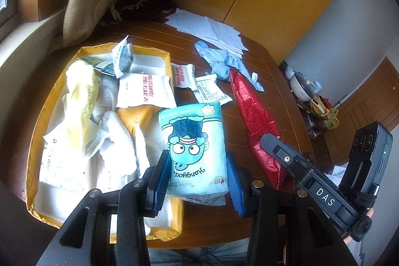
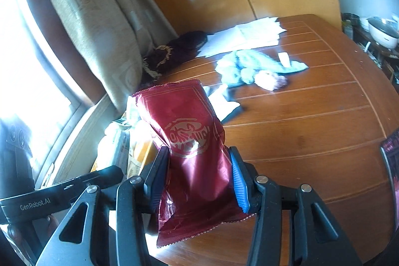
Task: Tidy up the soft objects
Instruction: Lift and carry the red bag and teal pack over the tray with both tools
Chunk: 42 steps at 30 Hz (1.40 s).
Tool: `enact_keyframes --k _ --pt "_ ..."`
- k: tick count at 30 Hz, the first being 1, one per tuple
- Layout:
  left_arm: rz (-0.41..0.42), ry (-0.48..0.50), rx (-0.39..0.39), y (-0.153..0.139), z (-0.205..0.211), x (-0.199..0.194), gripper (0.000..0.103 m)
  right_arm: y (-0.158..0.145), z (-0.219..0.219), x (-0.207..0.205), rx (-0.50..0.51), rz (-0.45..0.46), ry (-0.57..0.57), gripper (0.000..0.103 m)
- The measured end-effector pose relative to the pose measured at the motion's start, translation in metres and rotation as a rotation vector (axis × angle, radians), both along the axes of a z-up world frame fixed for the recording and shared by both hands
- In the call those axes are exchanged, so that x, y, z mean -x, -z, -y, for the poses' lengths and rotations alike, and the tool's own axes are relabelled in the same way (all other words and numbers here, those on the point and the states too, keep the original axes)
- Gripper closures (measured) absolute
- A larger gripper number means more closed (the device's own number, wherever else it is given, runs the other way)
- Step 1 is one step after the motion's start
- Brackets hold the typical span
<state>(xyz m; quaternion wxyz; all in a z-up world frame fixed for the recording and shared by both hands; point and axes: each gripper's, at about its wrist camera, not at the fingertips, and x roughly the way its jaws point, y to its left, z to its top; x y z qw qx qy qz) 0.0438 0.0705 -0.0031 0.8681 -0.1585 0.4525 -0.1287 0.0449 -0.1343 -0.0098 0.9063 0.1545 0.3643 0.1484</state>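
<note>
Over the brown wooden table (image 2: 311, 121), my left gripper (image 1: 197, 176) pinches the blue tissue pack (image 1: 194, 141) and my right gripper (image 2: 197, 178) pinches the red foil packet (image 2: 189, 141), so I judge both should be lowered gently, one after the other, into the yellow box (image 1: 47, 101).

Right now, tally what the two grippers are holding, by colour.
Teal: 1, tissue pack in the left gripper
Red: 1, foil bag in the right gripper
Total: 2

The left gripper (image 1: 197, 181) points steeply downward, jaws clamped half-wide. The right gripper (image 2: 199, 181) tilts down likewise, also gripping.
</note>
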Motion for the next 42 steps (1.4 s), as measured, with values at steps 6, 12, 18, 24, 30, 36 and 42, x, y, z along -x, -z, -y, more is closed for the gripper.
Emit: enact_keyframes --k 6,12,18,24,30,36,42 --pt "-0.010 -0.074 -0.011 0.003 -0.030 -0.005 0.058 -0.002 -0.022 -0.012 -0.008 -0.001 -0.048 0.057" --pt "-0.005 -0.129 -0.024 0.000 -0.054 -0.009 0.058 -0.004 -0.049 -0.026 -0.007 -0.013 -0.106 0.057" --pt "-0.011 -0.151 -0.039 0.004 -0.067 -0.026 0.058 -0.005 -0.077 -0.046 -0.017 -0.025 -0.150 0.057" --pt "-0.040 -0.154 -0.087 0.028 -0.067 -0.047 0.058 0.005 -0.108 -0.072 0.002 -0.060 -0.138 0.057" --pt "-0.043 -0.169 -0.120 0.036 -0.071 -0.052 0.057 0.022 -0.121 -0.094 0.021 -0.089 -0.130 0.056" --pt "-0.048 -0.143 -0.102 0.037 -0.072 -0.052 0.050 0.024 -0.123 -0.094 0.009 -0.066 -0.160 0.048" --pt "-0.043 -0.098 -0.021 0.025 -0.074 -0.035 0.040 0.022 -0.106 -0.088 -0.106 -0.060 -0.227 0.046"
